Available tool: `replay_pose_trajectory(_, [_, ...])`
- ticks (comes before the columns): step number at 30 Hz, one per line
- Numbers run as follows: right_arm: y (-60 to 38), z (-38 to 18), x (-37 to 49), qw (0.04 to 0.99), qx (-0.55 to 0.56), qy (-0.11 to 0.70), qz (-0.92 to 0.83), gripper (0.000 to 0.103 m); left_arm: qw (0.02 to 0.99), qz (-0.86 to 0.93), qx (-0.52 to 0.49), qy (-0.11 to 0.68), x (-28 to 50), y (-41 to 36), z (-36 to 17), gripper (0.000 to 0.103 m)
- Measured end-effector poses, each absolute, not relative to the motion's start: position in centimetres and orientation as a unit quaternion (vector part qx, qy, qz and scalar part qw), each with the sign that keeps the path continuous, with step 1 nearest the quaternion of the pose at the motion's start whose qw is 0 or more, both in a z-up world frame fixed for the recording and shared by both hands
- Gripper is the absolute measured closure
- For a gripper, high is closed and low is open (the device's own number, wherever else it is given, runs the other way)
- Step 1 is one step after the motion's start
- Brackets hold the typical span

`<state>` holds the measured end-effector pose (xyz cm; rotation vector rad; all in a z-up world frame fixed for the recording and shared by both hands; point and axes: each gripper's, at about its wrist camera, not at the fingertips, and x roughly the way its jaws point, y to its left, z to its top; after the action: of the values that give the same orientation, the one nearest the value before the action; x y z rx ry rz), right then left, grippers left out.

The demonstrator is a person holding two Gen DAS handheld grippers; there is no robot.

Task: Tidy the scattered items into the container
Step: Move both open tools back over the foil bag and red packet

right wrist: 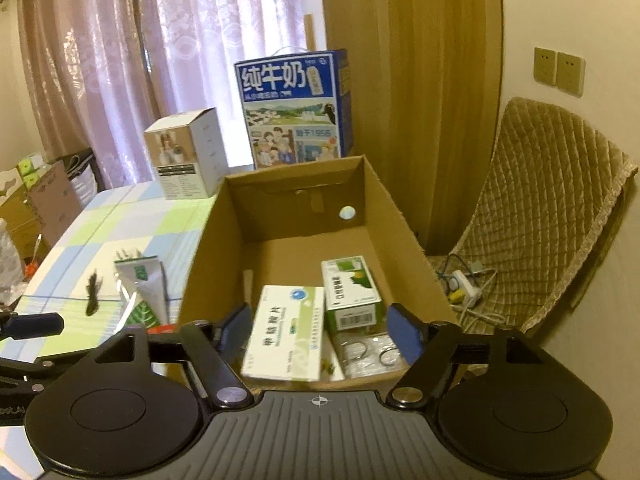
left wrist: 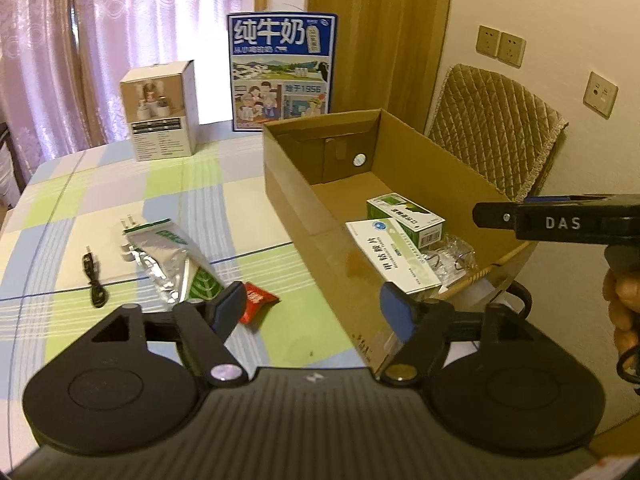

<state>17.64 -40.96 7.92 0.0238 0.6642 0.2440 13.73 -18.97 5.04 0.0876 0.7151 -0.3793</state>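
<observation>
L wrist view, L to R: black cable (left wrist: pixel 93 280) at 9 o'clock on the checked table (left wrist: pixel 120 184), lying loose. Just R of it a white plug (left wrist: pixel 129 236), partly under a silver/green foil pouch (left wrist: pixel 172 264). Red sachet (left wrist: pixel 256 302) at the pouch's lower end, touching the left gripper's (left wrist: pixel 316 308) L finger tip in view. Left gripper jaws released, wide apart, nothing between them; hovers over the table edge beside the cardboard box (left wrist: pixel 296 200).

Box open-topped, at 1 o'clock. Inside, near end: white/green medicine carton (left wrist: pixel 394 258) lying flat, smaller green carton (left wrist: pixel 406 216) behind and partly on it, clear bag w/ metal rings (left wrist: pixel 456 254) to the R. Far end of box bare.

Back of table: white product box (left wrist: pixel 164 112) at 11 o'clock, blue milk carton case (left wrist: pixel 280 72) at 12, upright behind the cardboard box. Quilted chair (left wrist: pixel 492 128) at 2 o'clock. Right gripper body comes in at 3 o'clock, marked DAS.

R wrist view: right gripper (right wrist: pixel 320 330) over the box's near end, jaws released, wide open, not gripping. White/green carton and green carton sit between the fingers in view, rings bag just R of them; contact w/ fingers can't tell. Cable, pouch at 9 o'clock on table outside box. Power strip (right wrist: pixel 466 286) on floor by chair at 3 o'clock.
</observation>
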Motion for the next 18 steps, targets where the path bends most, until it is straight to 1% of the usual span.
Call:
replay_pose_trajectory(2, [-40.3, 8.3, 16.9, 0.938, 0.006, 0.323, 0.124, 0.014, 0.920, -0.177, 0.040, 0.346, 13.2, -18.2, 5.4, 0.025])
replay_pose_trajectory(4, [-39.5, 8.6, 16.0, 0.939, -0.001, 0.319, 0.129, 0.008, 0.922, -0.170, 0.036, 0.345, 12.6, -17.4, 5.7, 0.022])
replay_pose_trajectory(6, [-38.8, 9.0, 15.3, 0.940, -0.006, 0.315, 0.133, 0.005, 0.925, -0.162, 0.034, 0.343, 12.0, -16.6, 6.0, 0.016])
replay_pose_trajectory(7, [-38.5, 9.1, 14.9, 0.940, -0.007, 0.313, 0.135, 0.003, 0.925, -0.159, 0.034, 0.342, 11.7, -16.2, 6.1, 0.016])
replay_pose_trajectory(12, [-36.9, 9.9, 13.0, 0.940, 0.000, 0.307, 0.149, 0.002, 0.928, -0.136, 0.036, 0.345, 9.8, -13.5, 6.3, 0.006])
replay_pose_trajectory(18, [-33.7, 10.0, 10.8, 0.934, -0.003, 0.309, 0.181, 0.002, 0.931, -0.097, 0.043, 0.349, 7.5, -9.3, 6.2, 0.002])
